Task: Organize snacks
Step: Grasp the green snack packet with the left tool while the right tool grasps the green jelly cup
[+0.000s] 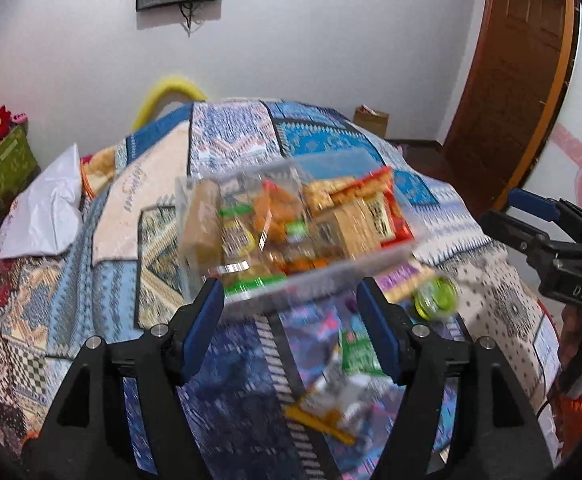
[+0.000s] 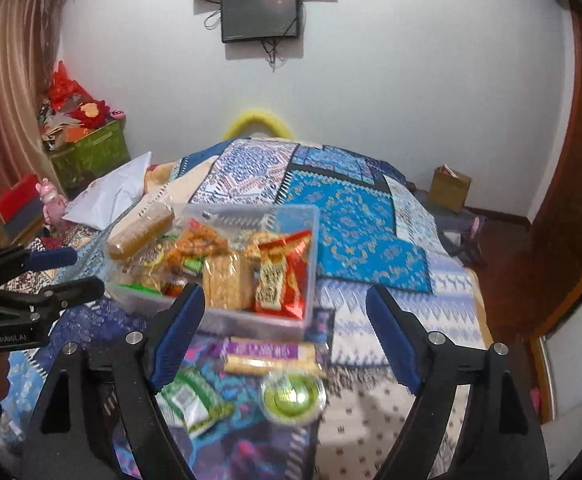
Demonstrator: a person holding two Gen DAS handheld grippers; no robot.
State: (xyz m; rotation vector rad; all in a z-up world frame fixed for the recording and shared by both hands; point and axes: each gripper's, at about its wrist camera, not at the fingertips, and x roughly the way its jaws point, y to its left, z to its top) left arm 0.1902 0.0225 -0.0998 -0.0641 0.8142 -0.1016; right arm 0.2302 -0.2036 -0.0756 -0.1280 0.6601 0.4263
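Snacks lay loose on the patterned bedspread (image 2: 355,240) nearest the grippers: a green-and-white packet (image 2: 189,400), a round green-lidded cup (image 2: 293,396) just beside it, and a purple-and-cream wrapped bar (image 2: 271,354) a little farther on. In the left wrist view a yellow-and-silver packet (image 1: 331,404) also lay close in, with the green-and-white packet just beyond it.

The left gripper (image 1: 291,316) stood released, its blue pads well apart and nothing pressed between them. The right gripper (image 2: 285,326) was likewise released, jaws spread wide and empty; the bar and the cup showed on the bedspread in the gap between its fingers, though the pads touched neither.

Beyond the loose items sat the clear plastic box (image 2: 315,216), resting on the bedspread and packed with snacks. A red packet (image 2: 281,276) and a pack of tan crackers (image 2: 227,280) filled its nearer right part, orange fried pieces (image 2: 199,244) lay in the middle, and a long tan roll (image 2: 141,232) leaned over its left rim. The box's near edge lay just ahead of both grippers' fingertips, and blur hid whether anything touched it.

Farther off, a white pillow (image 2: 111,196) lay at the bed's left side, a green crate (image 2: 91,152) of red items stood by the curtain, a cardboard box (image 2: 449,186) sat on the floor at right, and a dark screen (image 2: 261,14) hung on the white wall.
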